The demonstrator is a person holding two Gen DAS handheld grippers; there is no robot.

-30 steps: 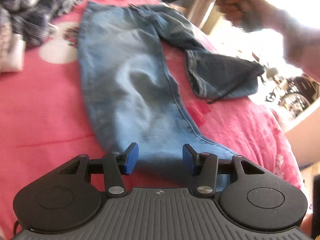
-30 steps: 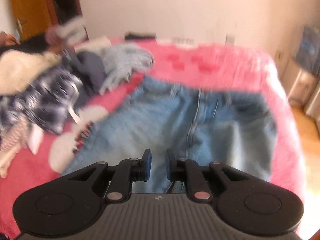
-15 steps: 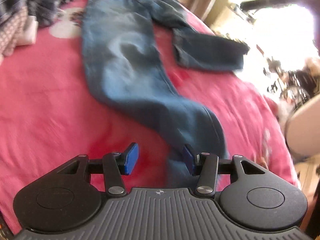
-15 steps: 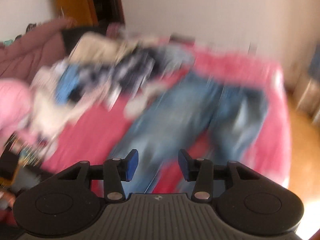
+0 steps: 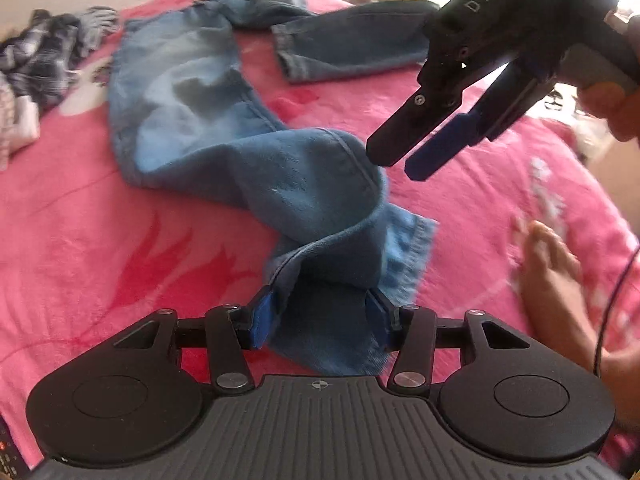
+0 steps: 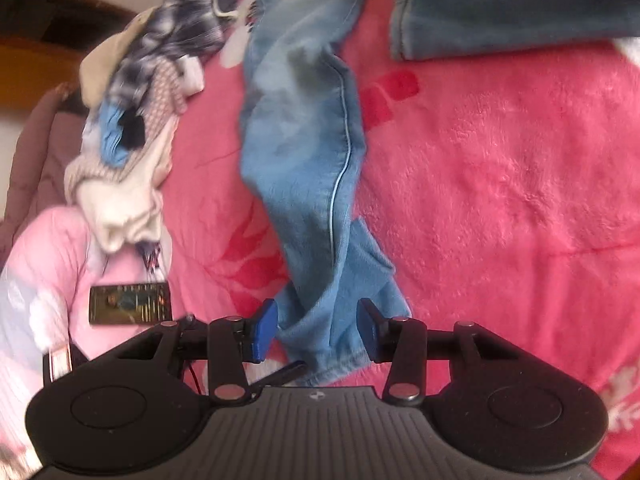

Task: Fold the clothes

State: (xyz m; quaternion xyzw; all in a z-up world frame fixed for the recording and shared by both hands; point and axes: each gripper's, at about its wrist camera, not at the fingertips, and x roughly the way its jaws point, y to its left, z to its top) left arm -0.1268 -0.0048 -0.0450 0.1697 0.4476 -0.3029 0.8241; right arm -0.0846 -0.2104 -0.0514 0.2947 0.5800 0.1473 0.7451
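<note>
Blue jeans [image 5: 208, 120] lie across a pink blanket [image 5: 80, 240]; the left gripper [image 5: 320, 316] has its jaws apart, the bunched leg cuff between them; the right gripper [image 5: 404, 164], jaws apart, hovers just above that leg's raised fold; a clothes pile [image 6: 136, 92] sits far left.

Home bedroom: pink bed blanket [image 5: 100, 240], clothes pile [image 6: 132, 120].

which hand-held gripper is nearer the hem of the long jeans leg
Left. The left hand-held gripper has the jeans leg's hem end between its open fingers; the right hand-held gripper hovers above the raised fold farther up that leg.
</note>
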